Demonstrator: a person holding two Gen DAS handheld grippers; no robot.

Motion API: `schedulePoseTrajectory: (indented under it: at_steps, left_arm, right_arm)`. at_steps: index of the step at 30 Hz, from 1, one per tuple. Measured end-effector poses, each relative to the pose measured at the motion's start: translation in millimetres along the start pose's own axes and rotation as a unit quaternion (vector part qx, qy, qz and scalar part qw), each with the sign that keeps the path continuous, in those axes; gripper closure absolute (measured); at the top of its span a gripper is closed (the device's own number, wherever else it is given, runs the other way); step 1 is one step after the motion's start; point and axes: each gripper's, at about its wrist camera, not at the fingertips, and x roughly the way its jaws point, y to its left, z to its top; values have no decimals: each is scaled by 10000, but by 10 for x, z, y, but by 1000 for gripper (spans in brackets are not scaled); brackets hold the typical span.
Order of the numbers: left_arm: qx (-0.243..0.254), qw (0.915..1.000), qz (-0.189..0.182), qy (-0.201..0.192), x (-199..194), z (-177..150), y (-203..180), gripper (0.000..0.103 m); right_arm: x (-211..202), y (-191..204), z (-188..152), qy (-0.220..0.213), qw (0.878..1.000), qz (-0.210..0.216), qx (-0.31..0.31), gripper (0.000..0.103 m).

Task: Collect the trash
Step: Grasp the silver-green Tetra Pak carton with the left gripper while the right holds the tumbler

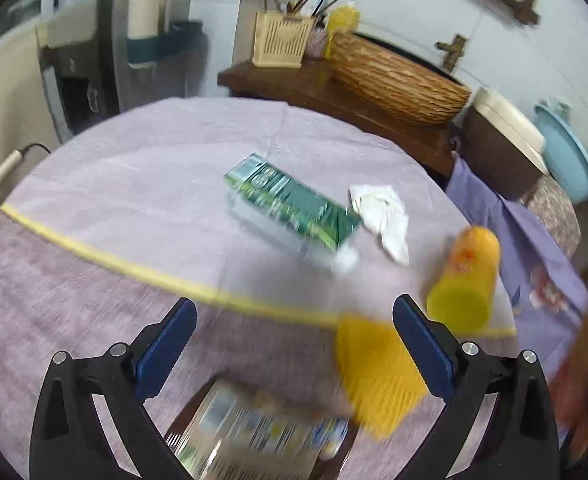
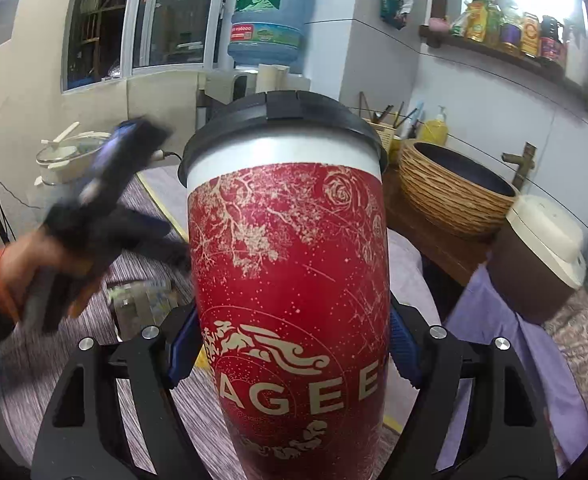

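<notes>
Nearby the woven basket (image 1: pixel 398 80), a purple tablecloth (image 1: pixel 133 184) holds a green carton (image 1: pixel 294 208). Only the right view shows the right gripper (image 2: pixel 289 348) clamping a red cup (image 2: pixel 289 264); the left gripper (image 1: pixel 294 344) is spread wide, empty.

the red cup (image 2: pixel 289 280) reads "agee"; the water jug (image 2: pixel 267 16) label shows "丘".

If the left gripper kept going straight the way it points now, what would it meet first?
Probably bare tablecloth first, as the open left gripper tilts downward; the green carton lies just beyond. Blur leaves depth uncertain.
</notes>
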Motion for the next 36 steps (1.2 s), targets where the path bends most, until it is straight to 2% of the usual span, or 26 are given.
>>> schedulePoseTrajectory:
  at_steps: [5,8,10,12,15,17,19,21,23,27,32,36]
  left_arm:
    - [-390,9977,448,328,471,440,-32,6]
    - [-755,9939,502,625,764,648,-7,6]
    - [-743,9918,636,820,906,720,-30,8]
    - [-671,9896,855,944,1039,764,-67,19]
    - [-511,9866,1101,1088,1176,761,-105,28]
    - [-477,9859,1138,1130,1226,752,-103,37]
    - [-360,9860,1275,1016,1223,719,-131,48]
    - [-229,9861,1302,1008,1204,682,-168,53]
    - [-174,9877,1251,926,1146,651,-191,54]
    - [33,9910,1246,494,835,521,-244,54]
    - [63,9969,784,20,306,283,-318,54]
    - [142,9973,594,-400,-114,57,-433,54]
  right_arm:
    - [-148,-98,-397,34,9999,-144,63,26]
    - [-203,-143,-578,75,9998,-149,121,26]
    - [-226,-162,-705,115,9996,-220,136,26]
    - [-243,-173,-825,154,9994,-257,180,26]
    - [-250,-213,-958,204,9992,-240,266,26]
    - [-253,-235,-1018,211,9989,-226,341,26]
    - [-274,-262,-1053,166,9987,-254,407,26]
    - [-297,-300,-1075,97,9983,-316,482,26]
    - [-306,-349,-1094,72,9977,-324,596,26]
    - [-354,-430,-1140,-21,9958,-295,870,26]
    - [-463,-497,-1257,-129,9925,-299,1181,26]
    - [-627,-555,-1372,-281,9882,-347,1464,26]
